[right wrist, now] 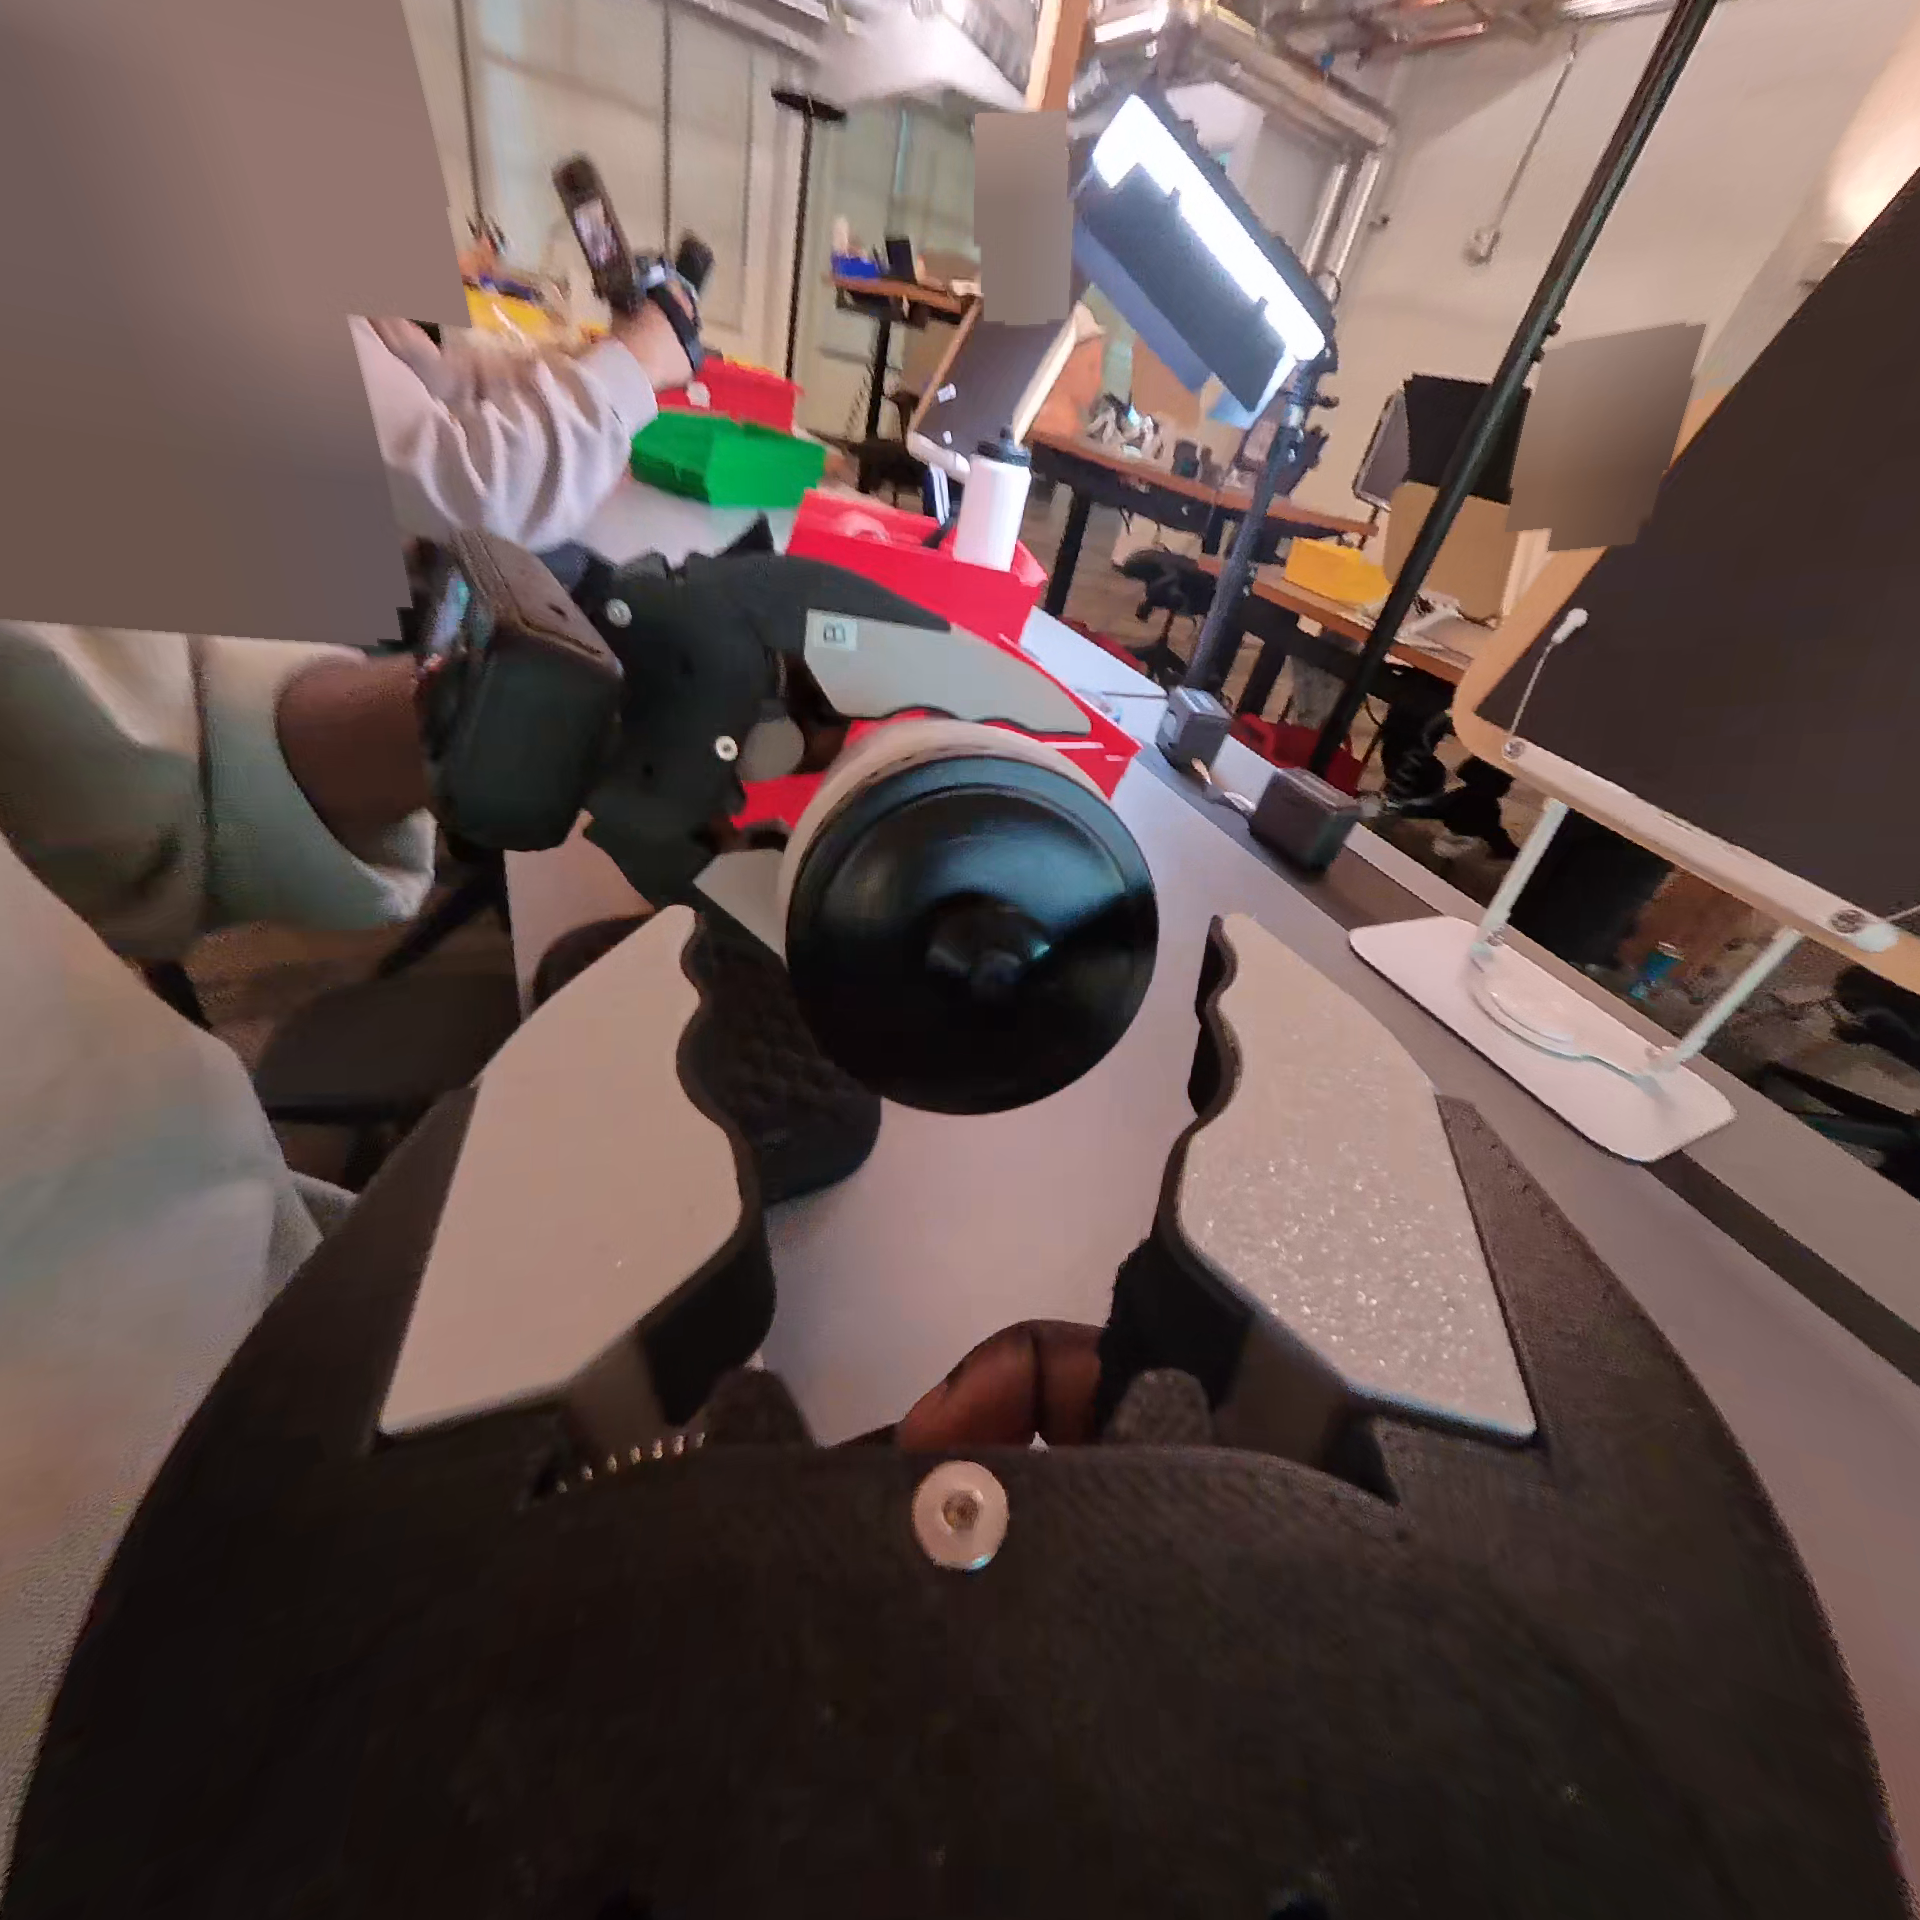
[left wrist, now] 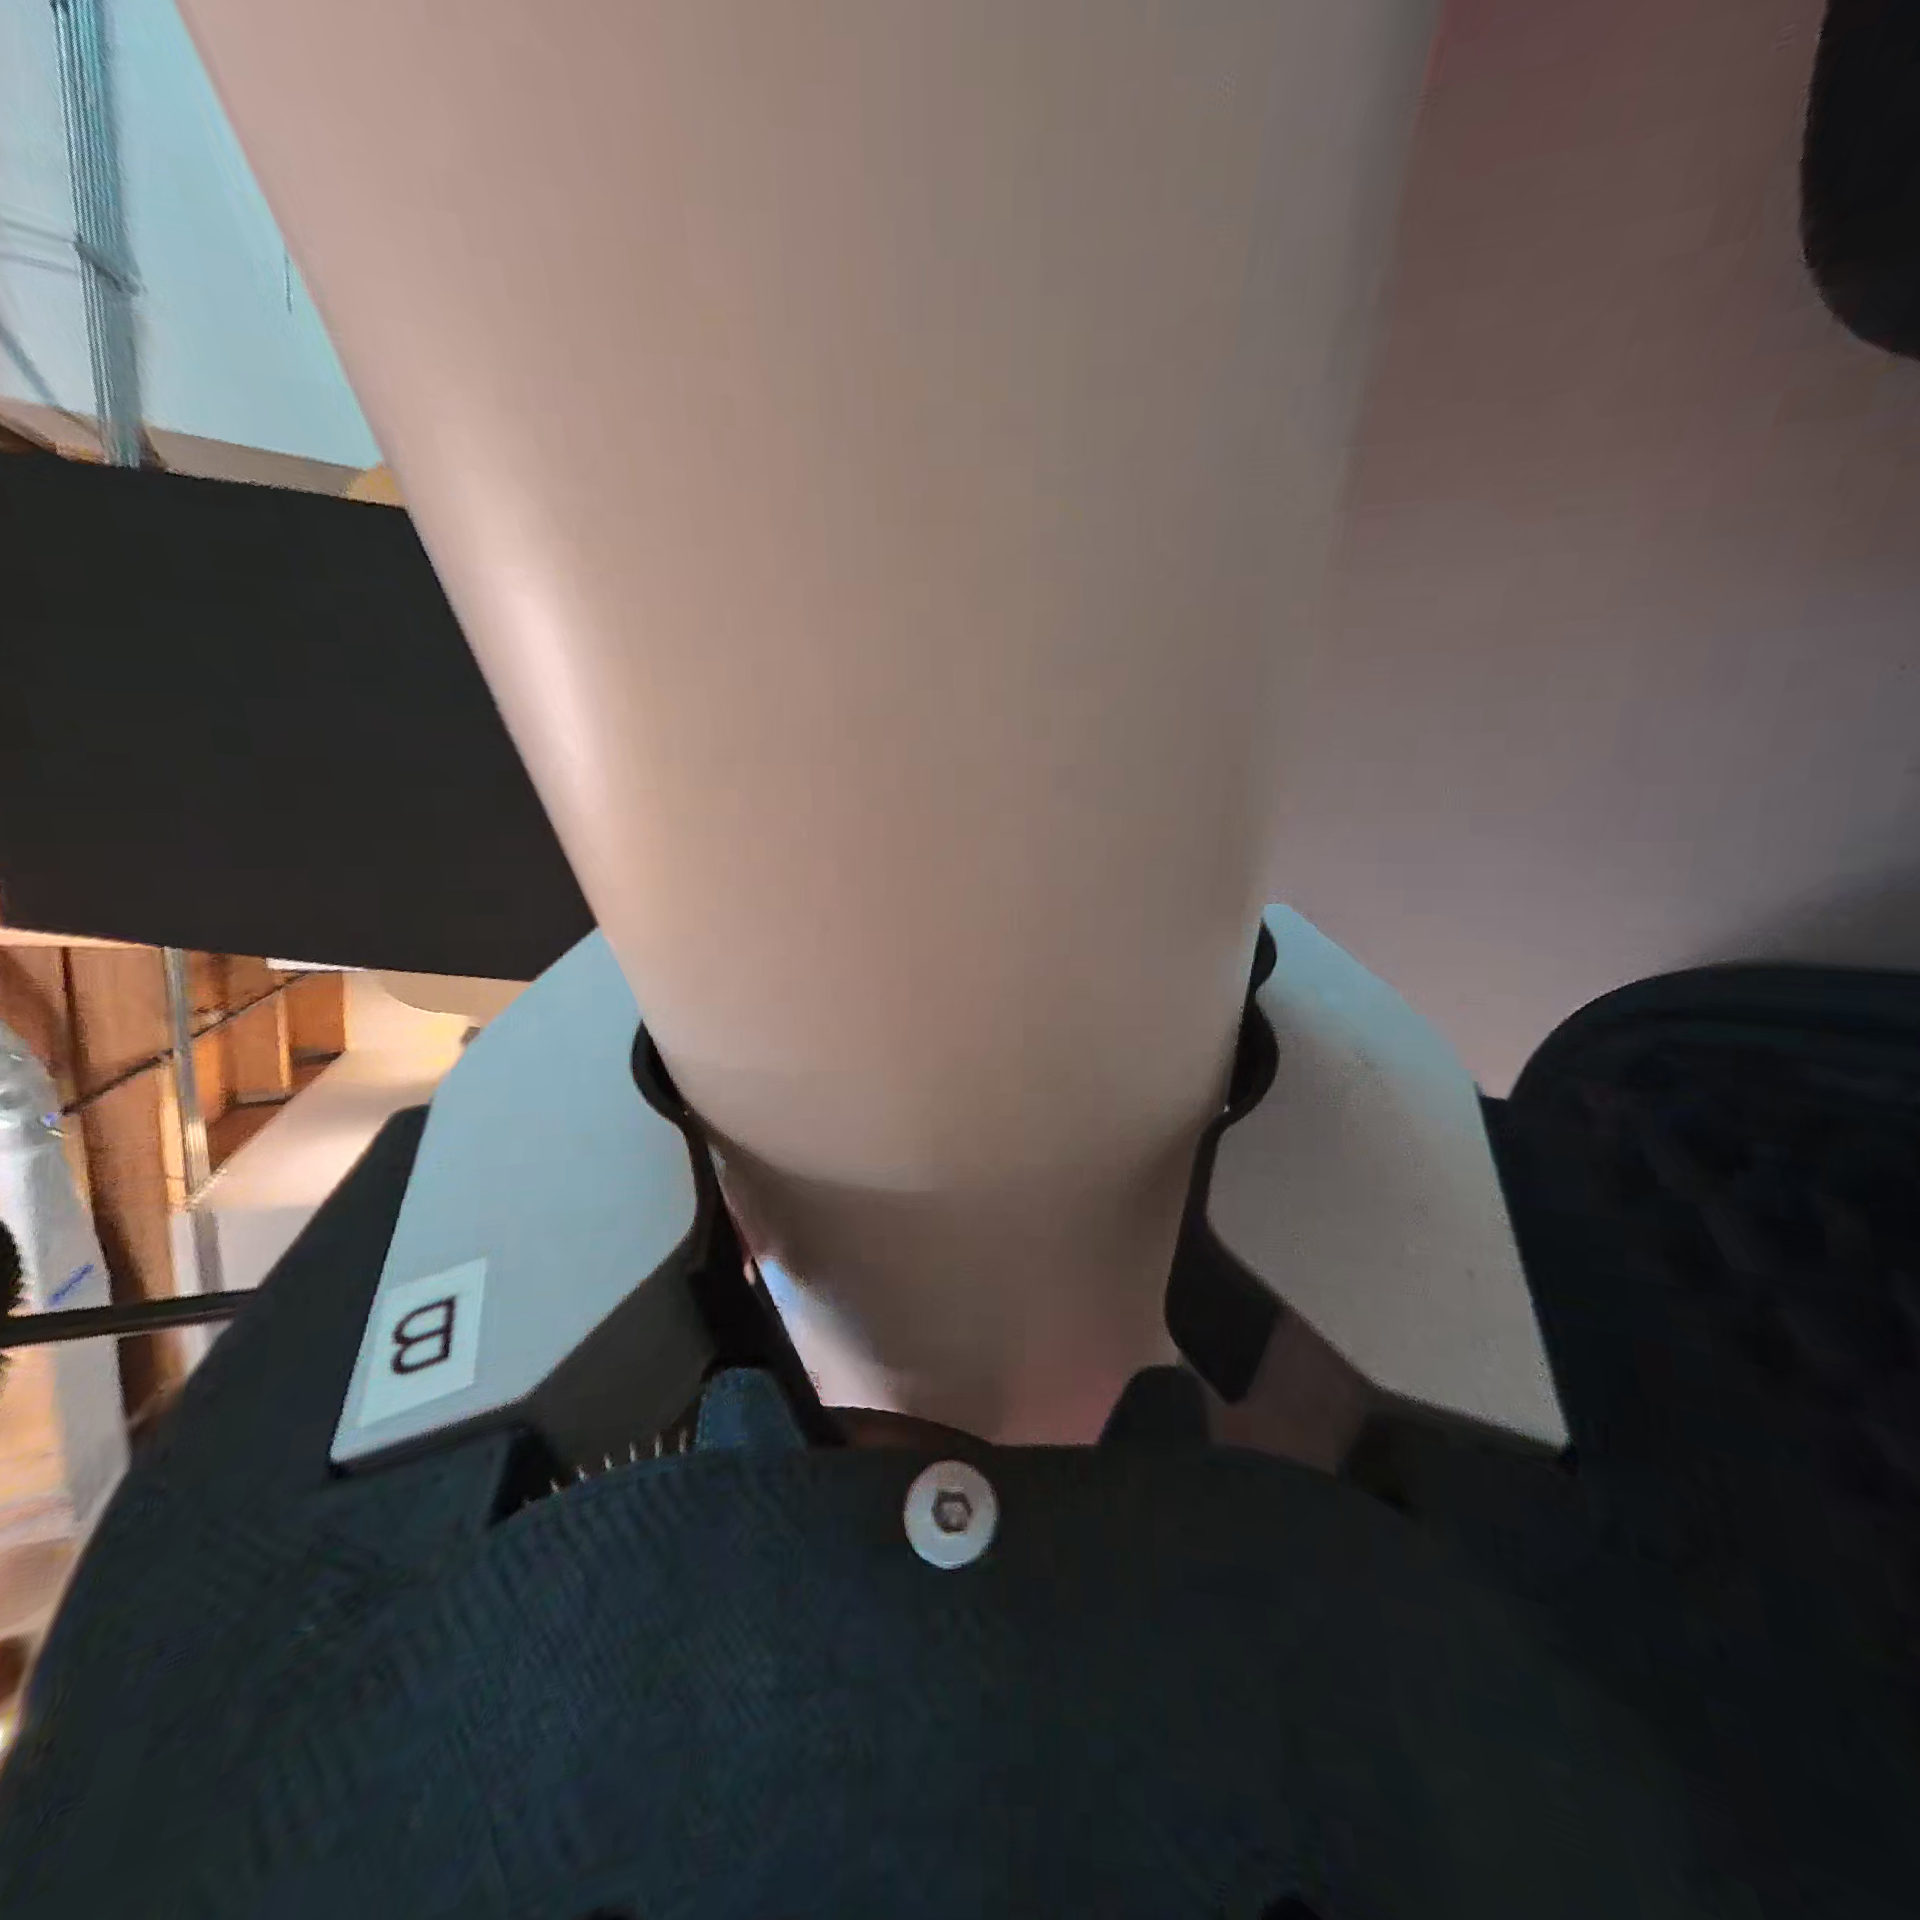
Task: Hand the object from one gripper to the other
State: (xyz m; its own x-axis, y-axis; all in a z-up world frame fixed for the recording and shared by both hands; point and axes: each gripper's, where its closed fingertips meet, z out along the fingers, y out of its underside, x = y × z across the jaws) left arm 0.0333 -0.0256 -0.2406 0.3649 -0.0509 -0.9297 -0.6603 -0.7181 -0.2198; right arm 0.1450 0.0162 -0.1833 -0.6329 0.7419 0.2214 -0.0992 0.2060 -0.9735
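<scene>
My left gripper (left wrist: 951,940) is shut on a pale cream bottle (left wrist: 883,623), which fills most of the left wrist view and runs away from the camera. In the right wrist view the left gripper (right wrist: 894,748) holds the bottle sideways above the grey table (right wrist: 1039,1247). The bottle's black cap (right wrist: 971,935) points at the camera. My right gripper (right wrist: 956,928) is open and empty. Its fingertips (right wrist: 665,935) stand on either side of the cap without touching it.
A dark screen on a white stand (right wrist: 1714,623) is at the right table edge. Two small grey boxes (right wrist: 1304,816) sit behind it. Red bins (right wrist: 914,566), a green bin (right wrist: 727,462) and a white bottle (right wrist: 992,499) stand farther back. A person's sleeve (right wrist: 499,436) is at left.
</scene>
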